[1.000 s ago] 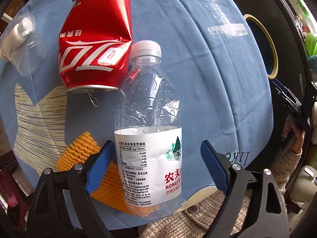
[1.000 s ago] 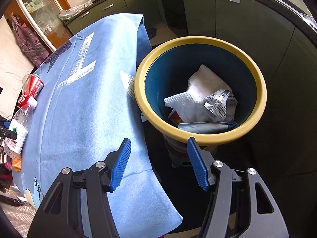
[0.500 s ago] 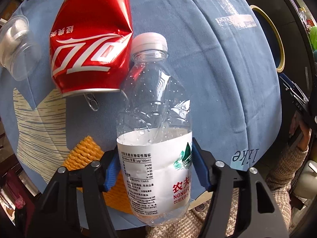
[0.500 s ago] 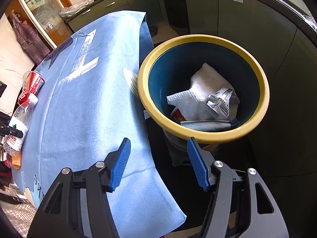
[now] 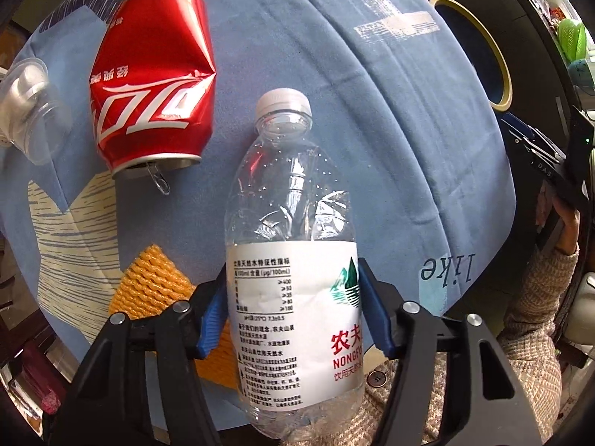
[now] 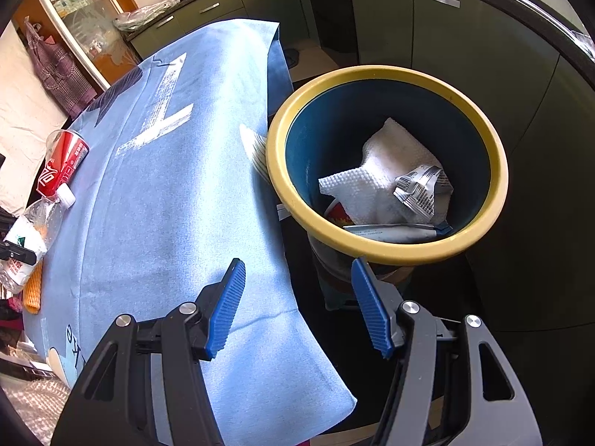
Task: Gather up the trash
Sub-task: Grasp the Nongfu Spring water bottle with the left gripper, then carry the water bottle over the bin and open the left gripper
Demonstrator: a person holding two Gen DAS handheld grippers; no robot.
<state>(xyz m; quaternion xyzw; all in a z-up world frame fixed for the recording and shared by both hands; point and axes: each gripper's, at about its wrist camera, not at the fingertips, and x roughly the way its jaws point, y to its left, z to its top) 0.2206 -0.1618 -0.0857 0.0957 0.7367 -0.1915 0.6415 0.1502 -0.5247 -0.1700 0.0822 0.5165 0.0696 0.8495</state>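
Pinching the water bottle (image 5: 293, 297) crosswise, the left gripper (image 5: 292, 316) holds it cap pointing away.

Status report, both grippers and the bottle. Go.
Left gripper jaws clamped on water bottle. Right gripper open, empty, near bin. Crushed can beside bottle, not blocking.

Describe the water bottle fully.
The water bottle is clear, thin plastic with a white screw cap and a white label printed with red and black text and a green mountain logo. It looks nearly empty, with droplets inside. The left tool grips it at the label, blue pads on both sides, cap pointing away, above the blue cloth.
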